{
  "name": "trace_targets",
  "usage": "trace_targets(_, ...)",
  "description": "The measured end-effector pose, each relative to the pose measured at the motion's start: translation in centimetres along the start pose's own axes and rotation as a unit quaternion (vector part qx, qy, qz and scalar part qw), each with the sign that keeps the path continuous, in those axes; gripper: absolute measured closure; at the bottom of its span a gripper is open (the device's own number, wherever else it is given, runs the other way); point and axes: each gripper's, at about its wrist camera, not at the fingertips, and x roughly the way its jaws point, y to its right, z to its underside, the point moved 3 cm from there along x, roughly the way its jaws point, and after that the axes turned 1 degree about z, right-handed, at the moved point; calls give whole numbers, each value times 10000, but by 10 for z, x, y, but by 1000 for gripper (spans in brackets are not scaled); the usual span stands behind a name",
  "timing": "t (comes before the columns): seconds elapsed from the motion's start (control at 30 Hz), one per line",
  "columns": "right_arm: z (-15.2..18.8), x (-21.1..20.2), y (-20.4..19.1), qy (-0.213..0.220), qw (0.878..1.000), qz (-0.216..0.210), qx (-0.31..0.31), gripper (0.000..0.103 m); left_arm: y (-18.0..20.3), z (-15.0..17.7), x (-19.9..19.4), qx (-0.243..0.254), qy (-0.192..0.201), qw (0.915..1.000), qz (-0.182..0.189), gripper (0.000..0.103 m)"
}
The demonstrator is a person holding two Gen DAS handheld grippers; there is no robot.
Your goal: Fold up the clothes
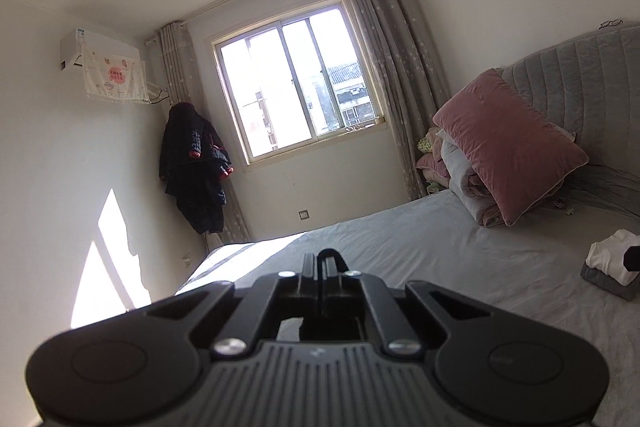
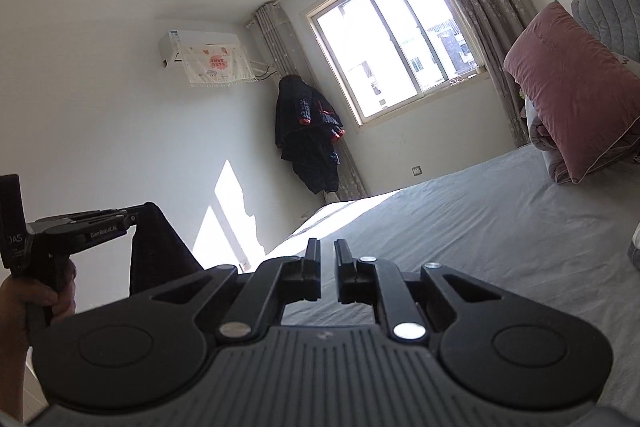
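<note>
The left claw (image 1: 322,259) has its matte black fingers pressed together on a dark garment (image 2: 154,247), which only the right wrist view shows: there it hangs as a limp, soft dark fold at 9 o'clock, pinched in the left claw and held up by a hand (image 2: 38,297) on the grip. The right claw (image 2: 327,253) stands slightly apart, a narrow gap between its flat pads, holding nothing. Beneath both lies the bed (image 1: 420,247), its grey sheet faintly creased. At 3 o'clock a plump pink velvety pillow (image 1: 508,143) leans on a rolled grey quilt (image 1: 464,183). Only the left wrist view shows a folded white cloth (image 1: 610,257) on a grey pad at the right edge.
</note>
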Motion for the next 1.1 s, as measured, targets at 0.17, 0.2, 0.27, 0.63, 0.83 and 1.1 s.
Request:
trace_targets(0.17,54,22,-10,-394,9989,-146,-218,51,1,1,-1,-26,-76,9998,171,101)
trace_targets(0.2,61,25,-13,-438,9986,-175,-225,51,0,1,-1,-49,-91,9997,228,101)
trace_targets(0.27,76,30,-18,-526,9981,-236,-239,51,1,0,-2,-75,-118,9993,338,101)
trace_targets(0.63,151,60,-73,-1184,9878,-685,-741,51,11,-10,-12,-8,-75,9982,595,101)
trace_targets(0.83,170,74,-87,-1242,9864,-706,-810,54,12,-16,-19,-18,6,9976,686,101)
trace_targets(1.1,168,81,-83,-1066,9890,-389,-953,55,14,-17,-34,-78,154,9961,860,101)
